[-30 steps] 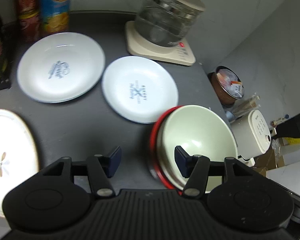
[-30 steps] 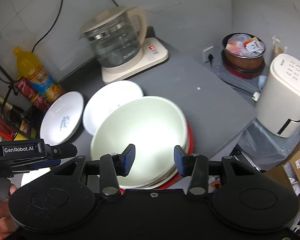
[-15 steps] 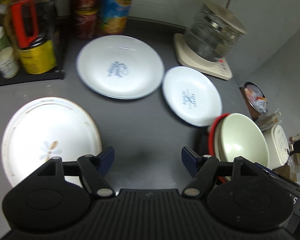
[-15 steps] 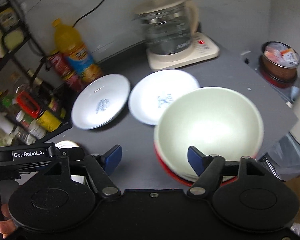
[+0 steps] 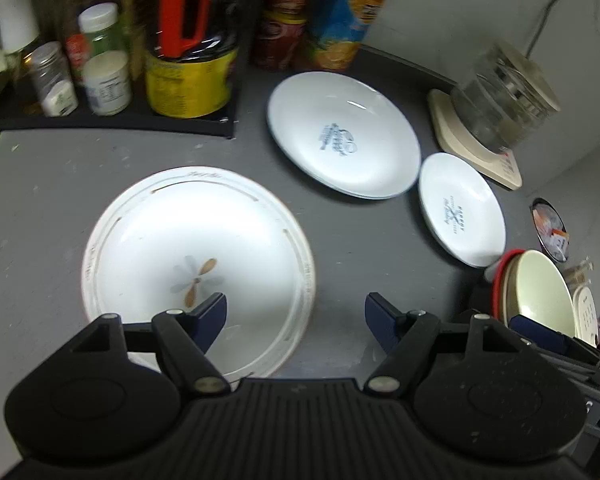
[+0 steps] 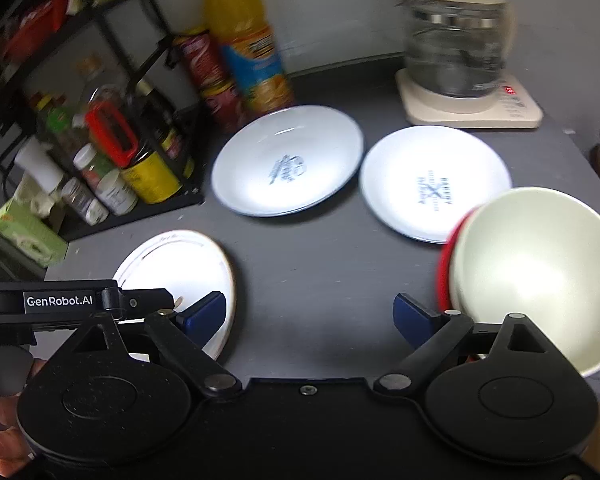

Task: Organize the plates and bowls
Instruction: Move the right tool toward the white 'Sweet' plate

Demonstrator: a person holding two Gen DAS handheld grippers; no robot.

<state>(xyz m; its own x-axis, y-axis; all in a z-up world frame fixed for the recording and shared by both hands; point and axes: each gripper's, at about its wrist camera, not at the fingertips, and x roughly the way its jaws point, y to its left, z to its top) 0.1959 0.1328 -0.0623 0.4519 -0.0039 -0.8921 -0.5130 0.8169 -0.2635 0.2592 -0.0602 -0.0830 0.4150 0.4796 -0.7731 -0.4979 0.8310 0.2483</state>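
Observation:
A large white plate with a flower print [image 5: 196, 256] lies on the grey table under my left gripper [image 5: 294, 316], which is open and empty above its right rim. A big white plate with blue print [image 5: 342, 136] and a smaller white plate [image 5: 462, 208] lie behind. A cream bowl sits nested in a red bowl [image 5: 540, 292] at the right. My right gripper [image 6: 308, 314] is open and empty, between the flower plate [image 6: 188, 268] and the cream bowl [image 6: 536, 276]. The two printed plates show there too, the big one [image 6: 288, 160] and the smaller one [image 6: 432, 182].
A glass kettle on a cream base [image 6: 456, 52] stands at the back right. An orange juice bottle [image 6: 248, 44], cans and a black rack of jars [image 6: 112, 152] line the back left. The table edge runs just right of the bowls.
Both grippers have swung left, away from the nested bowls, and both have opened wider. The flower plate has come into the middle of the left wrist view.

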